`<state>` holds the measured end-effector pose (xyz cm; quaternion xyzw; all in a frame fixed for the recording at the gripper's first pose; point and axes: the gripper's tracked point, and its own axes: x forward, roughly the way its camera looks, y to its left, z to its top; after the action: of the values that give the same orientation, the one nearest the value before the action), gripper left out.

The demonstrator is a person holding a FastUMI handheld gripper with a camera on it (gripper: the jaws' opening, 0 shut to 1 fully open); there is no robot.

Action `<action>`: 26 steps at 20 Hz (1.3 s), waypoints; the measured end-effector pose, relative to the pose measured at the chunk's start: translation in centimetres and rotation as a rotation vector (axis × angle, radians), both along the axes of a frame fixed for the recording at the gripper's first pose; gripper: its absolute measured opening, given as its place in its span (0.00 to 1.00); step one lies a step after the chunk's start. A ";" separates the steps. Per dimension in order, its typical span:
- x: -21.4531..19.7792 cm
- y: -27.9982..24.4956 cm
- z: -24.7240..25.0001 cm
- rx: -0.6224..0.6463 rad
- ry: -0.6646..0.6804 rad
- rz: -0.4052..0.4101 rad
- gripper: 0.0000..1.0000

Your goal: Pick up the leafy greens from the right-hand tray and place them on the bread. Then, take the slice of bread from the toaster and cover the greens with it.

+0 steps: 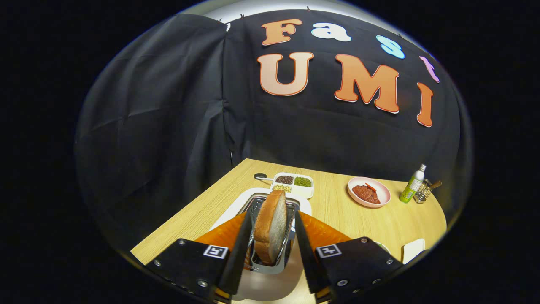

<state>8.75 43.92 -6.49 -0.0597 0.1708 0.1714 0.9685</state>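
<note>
Your gripper [273,236] sits over the toaster [270,236] with its fingers spread part way, one on each side of the bread [271,226]. The slice stands upright on edge in the toaster's slot, crust towards the left finger, cut face towards the right. The left finger lies just beside the crust and the right finger stands off from the cut face with a gap; you cannot tell from here whether the left one is actually touching. Neither finger is pressing, so the tongs have hold of nothing.

The toaster stands on the wooden table [337,211]. Just beyond it lies a white divided tray [293,184] with dark beans, green bits and pale grains in separate compartments, and a spoon [261,177] rests at its left. Further right, well apart from the toaster, a pink plate [369,192] carries red meat slices. Beyond that plate a green bottle [412,184] stands upright beside a small wire basket [424,192]. A white dish corner [412,250] shows near the right finger.
</note>
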 end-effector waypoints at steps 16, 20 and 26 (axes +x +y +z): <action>-1.5 -1.4 6.4 0.114 -0.053 0.015 0.06; -2.7 -1.8 8.5 0.167 -0.072 0.039 0.06; -2.7 -5.2 9.0 0.192 -0.082 0.006 0.06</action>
<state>6.05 38.77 2.50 0.0259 0.1138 0.1870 0.9754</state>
